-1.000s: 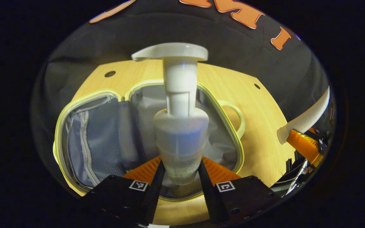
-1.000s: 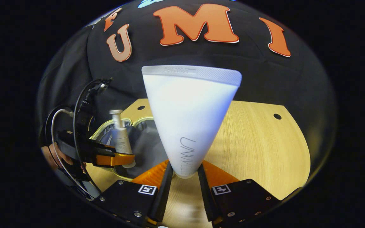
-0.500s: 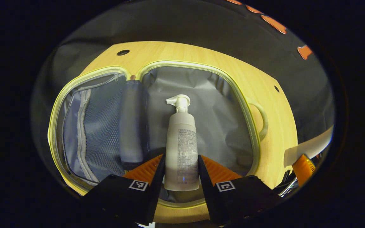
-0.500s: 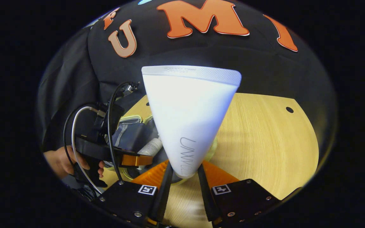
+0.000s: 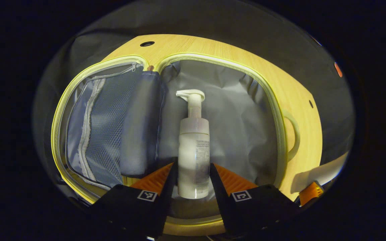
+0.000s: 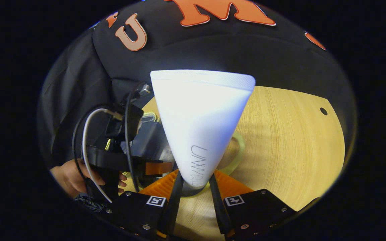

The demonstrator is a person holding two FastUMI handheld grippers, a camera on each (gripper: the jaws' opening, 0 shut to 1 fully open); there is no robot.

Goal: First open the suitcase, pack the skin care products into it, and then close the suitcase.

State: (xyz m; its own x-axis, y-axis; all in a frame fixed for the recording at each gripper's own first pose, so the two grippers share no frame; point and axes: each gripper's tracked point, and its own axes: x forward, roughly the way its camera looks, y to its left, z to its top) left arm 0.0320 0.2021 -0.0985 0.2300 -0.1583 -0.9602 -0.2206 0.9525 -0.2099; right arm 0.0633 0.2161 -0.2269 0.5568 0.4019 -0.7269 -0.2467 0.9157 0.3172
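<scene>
The case (image 5: 273,100) lies open flat on the desk (image 5: 219,47), both halves up, so the opening step looks done and packing is under way. In the left gripper view the left tongs (image 5: 193,174) are clamped on the lower body of the pump bottle (image 5: 193,147), one finger on each side, and the bottle lies lengthwise over the grey lining of the right-hand half, its pump head pointing to 12 o'clock. Held low on the body and level like this, it can be laid down flat, not stood up, which suits a lid that must fold over it; whether it already rests on the lining I cannot tell. At 9 o'clock the other half carries a mesh pocket (image 5: 102,127) with a zip, and a dark pouch (image 5: 139,124) lies along the hinge just beside the bottle. The handle (image 5: 293,137) sticks out at 3 o'clock. In the right gripper view the right tongs (image 6: 193,182) are clamped on the narrow end of a white tube (image 6: 199,113), wide crimped end up, held over bare desk near the handle, probably waiting its turn so the two hands do not crowd the same half. The left tongs and the hand (image 6: 75,174) holding them show at 8 o'clock there
</scene>
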